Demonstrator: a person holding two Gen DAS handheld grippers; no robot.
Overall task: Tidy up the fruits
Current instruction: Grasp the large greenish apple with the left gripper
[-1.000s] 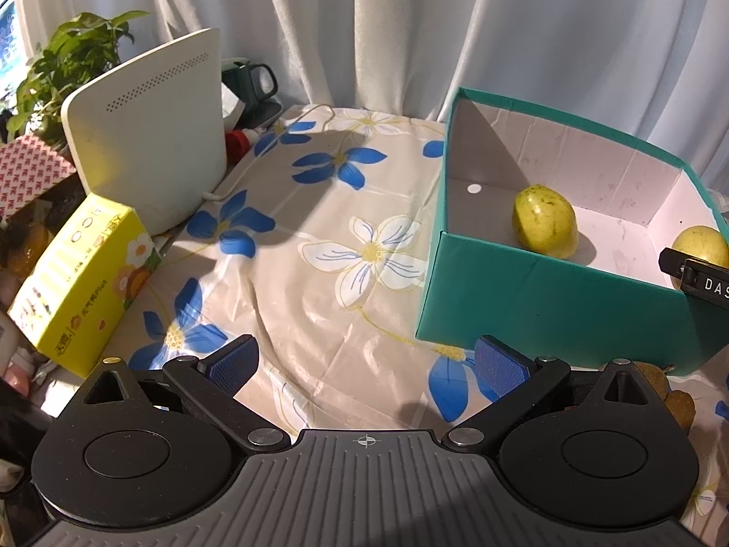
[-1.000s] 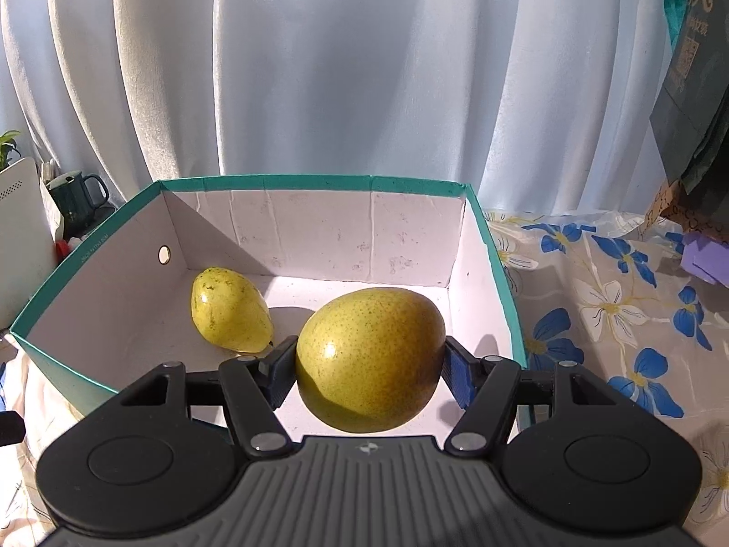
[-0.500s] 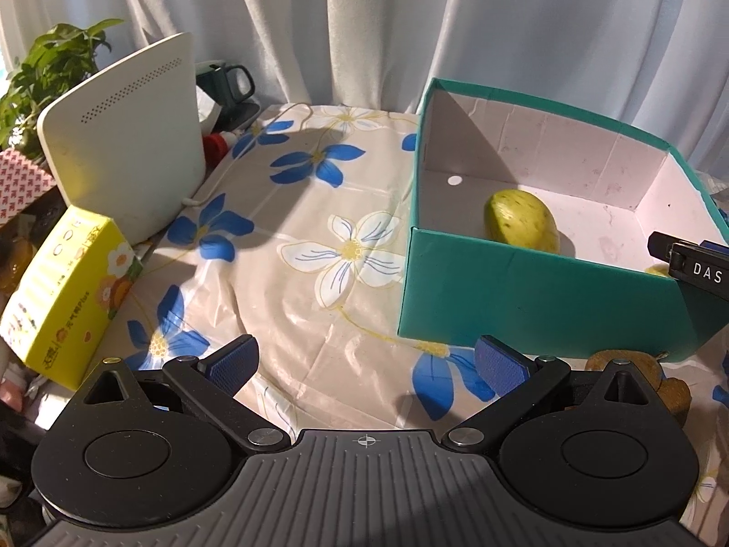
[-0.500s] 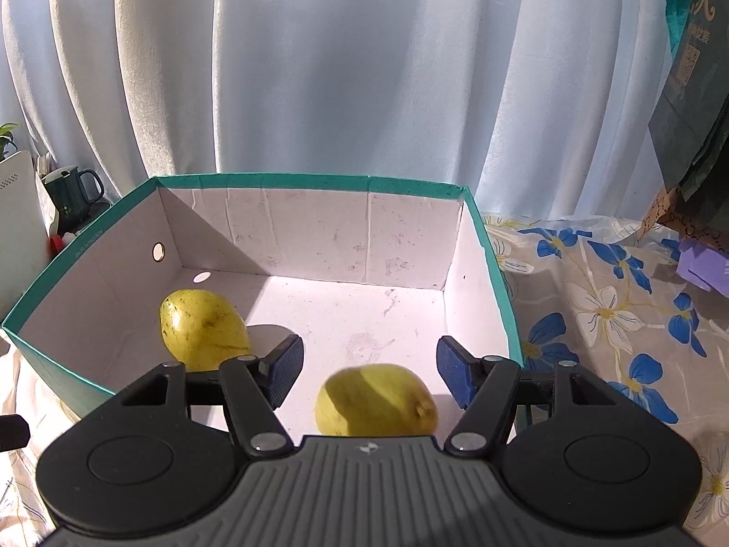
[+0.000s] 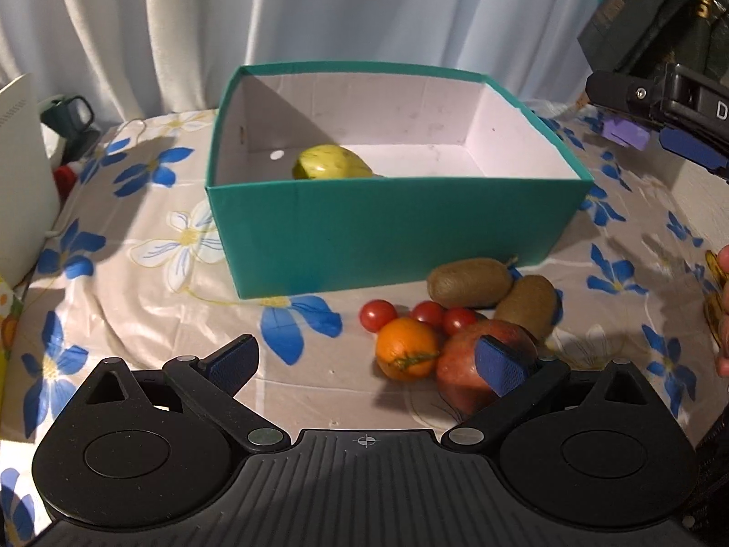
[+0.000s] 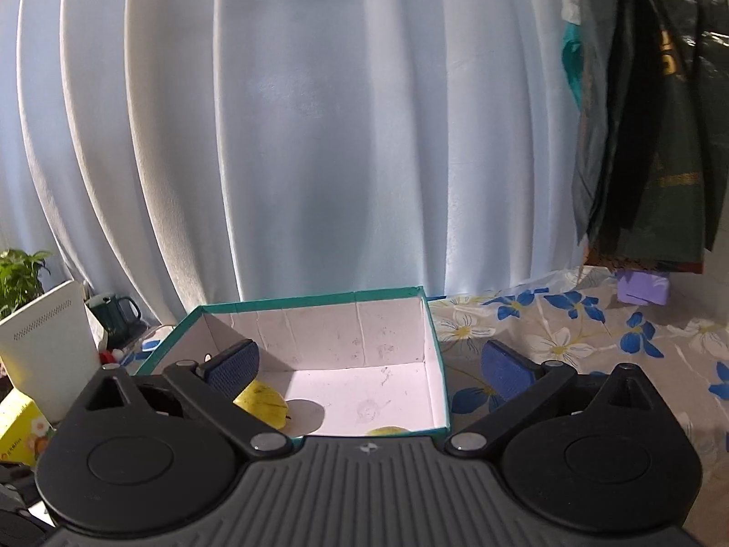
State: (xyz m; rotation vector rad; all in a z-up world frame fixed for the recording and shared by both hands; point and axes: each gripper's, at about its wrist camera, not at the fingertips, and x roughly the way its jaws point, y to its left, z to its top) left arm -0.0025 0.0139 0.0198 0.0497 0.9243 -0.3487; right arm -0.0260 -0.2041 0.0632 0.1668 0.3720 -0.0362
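A teal box (image 5: 387,232) with a white inside stands on the flowered cloth and holds a yellow-green fruit (image 5: 330,162). In the right wrist view the box (image 6: 314,310) holds two such fruits, one at the left (image 6: 264,403) and one at the near wall (image 6: 387,430). Before the box lie two kiwis (image 5: 469,276), three cherry tomatoes (image 5: 377,314), an orange (image 5: 405,353) and a red apple (image 5: 464,371). My left gripper (image 5: 364,360) is open and empty, low above the cloth beside the orange. My right gripper (image 6: 369,367) is open and empty, raised above the box's near side.
A white router (image 6: 43,342), a dark green mug (image 6: 111,319), a plant (image 6: 20,278) and a yellow carton (image 6: 18,430) stand at the left. Dark bags (image 6: 651,136) hang at the right above a purple block (image 6: 642,287). White curtains close the back.
My right gripper opened and dropped its yellow-green fruit into the box, then rose and drew back. My left gripper swung right, bringing the fruit pile before the box into view.
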